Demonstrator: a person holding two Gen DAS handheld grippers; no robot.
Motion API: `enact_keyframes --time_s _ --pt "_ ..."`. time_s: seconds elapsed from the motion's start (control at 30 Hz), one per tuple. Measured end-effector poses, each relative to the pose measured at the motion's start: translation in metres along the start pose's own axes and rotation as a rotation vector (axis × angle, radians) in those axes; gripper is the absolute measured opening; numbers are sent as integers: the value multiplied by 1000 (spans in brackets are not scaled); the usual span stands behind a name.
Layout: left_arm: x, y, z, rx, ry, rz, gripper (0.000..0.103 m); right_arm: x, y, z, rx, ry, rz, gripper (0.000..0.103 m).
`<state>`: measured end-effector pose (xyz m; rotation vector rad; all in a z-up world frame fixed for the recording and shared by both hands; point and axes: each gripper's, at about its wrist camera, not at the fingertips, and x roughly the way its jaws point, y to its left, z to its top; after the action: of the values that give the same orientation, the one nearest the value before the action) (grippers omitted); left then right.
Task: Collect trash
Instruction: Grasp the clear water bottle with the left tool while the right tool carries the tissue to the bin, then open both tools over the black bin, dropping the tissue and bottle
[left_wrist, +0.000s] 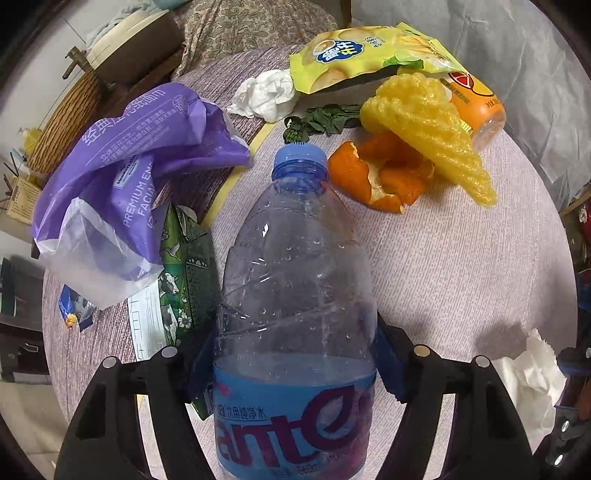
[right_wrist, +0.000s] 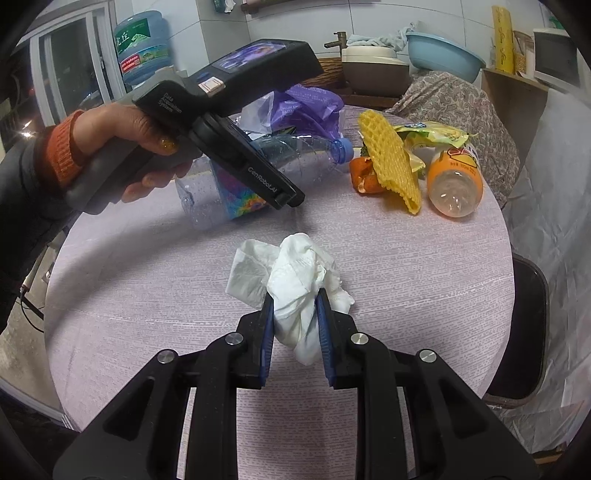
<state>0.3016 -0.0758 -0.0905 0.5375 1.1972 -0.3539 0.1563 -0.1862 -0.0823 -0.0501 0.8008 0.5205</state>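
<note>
From my left wrist, my left fingers (left_wrist: 295, 365) straddle the water bottle (left_wrist: 295, 280) lying on the desk (left_wrist: 461, 280), cap toward twelve o'clock; whether the pads press it I cannot tell. From my right wrist, my right fingers (right_wrist: 295, 325) pinch a crumpled tissue (right_wrist: 291, 280) at centre, with the bottle at eleven o'clock.

In the right wrist view, bare table (right_wrist: 406, 280) fills the centre and lower right. Across the top, a bottle (right_wrist: 295, 147), purple bag (right_wrist: 306, 107), peel (right_wrist: 364, 175) and orange bottle (right_wrist: 456, 181) block passage
</note>
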Motion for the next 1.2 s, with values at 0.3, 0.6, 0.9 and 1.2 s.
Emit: enact_keyframes --time_s 0.3,0.6,0.9,1.2 --pt "-35 5 -28 -98 -183 -98 70 -12 -11 -9 34 -39 13 22" --pt "-92 -20 -81 -188 -456 -240 70 -48 -55 -17 151 -164 -63 22" --pt "-105 -92 -26 -79 -535 -395 70 -38 -219 -33 482 -91 -368 22" --pt "-85 -181 32 19 -492 -483 70 69 -317 -88 700 131 -352 23"
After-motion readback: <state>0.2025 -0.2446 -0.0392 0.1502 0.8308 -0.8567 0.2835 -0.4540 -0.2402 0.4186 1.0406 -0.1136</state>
